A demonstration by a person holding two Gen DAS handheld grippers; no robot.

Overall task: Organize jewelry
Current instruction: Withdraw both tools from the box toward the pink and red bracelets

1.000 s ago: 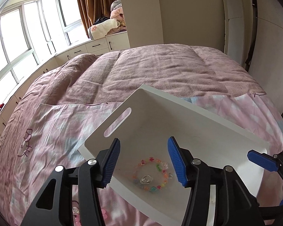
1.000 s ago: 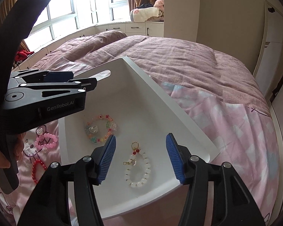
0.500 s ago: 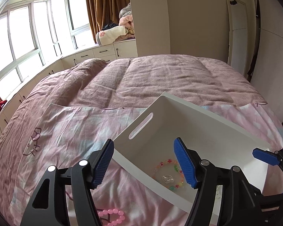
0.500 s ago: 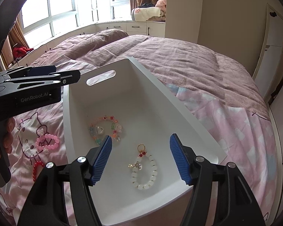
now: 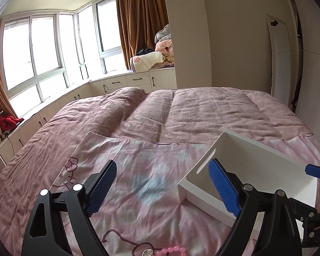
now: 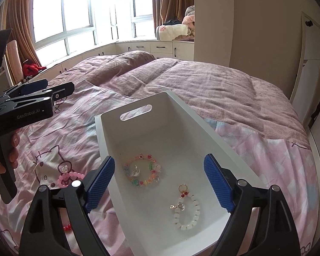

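A white bin point(image 6: 160, 132) with a slot handle lies on the pink bedsheet; its near corner shows in the left wrist view point(image 5: 202, 183). Inside lie a multicolour bead bracelet point(image 6: 141, 171) and a white bead bracelet point(image 6: 186, 210) with a gold clasp. A pink bead bracelet point(image 6: 69, 178) and a red bead bracelet point(image 6: 67, 227) lie on the sheet left of the bin; the pink one shows in the left wrist view point(image 5: 170, 250). My right gripper point(image 6: 159, 181) is open and empty above the bin. My left gripper point(image 5: 164, 189) is open and empty over the sheet, left of the bin; it also shows in the right wrist view point(image 6: 42, 89).
The bed carries a mauve duvet point(image 5: 181, 111) beyond the Hello Kitty sheet point(image 5: 138, 170). White window cabinets point(image 5: 128, 83) with folded blankets point(image 5: 155, 57) run along the far side. A white door point(image 6: 309, 53) stands at right.
My left gripper has swung left and lifted away from the bin, out over the sheet. My right gripper has drawn back slightly; the bracelets in the bin lie as before.
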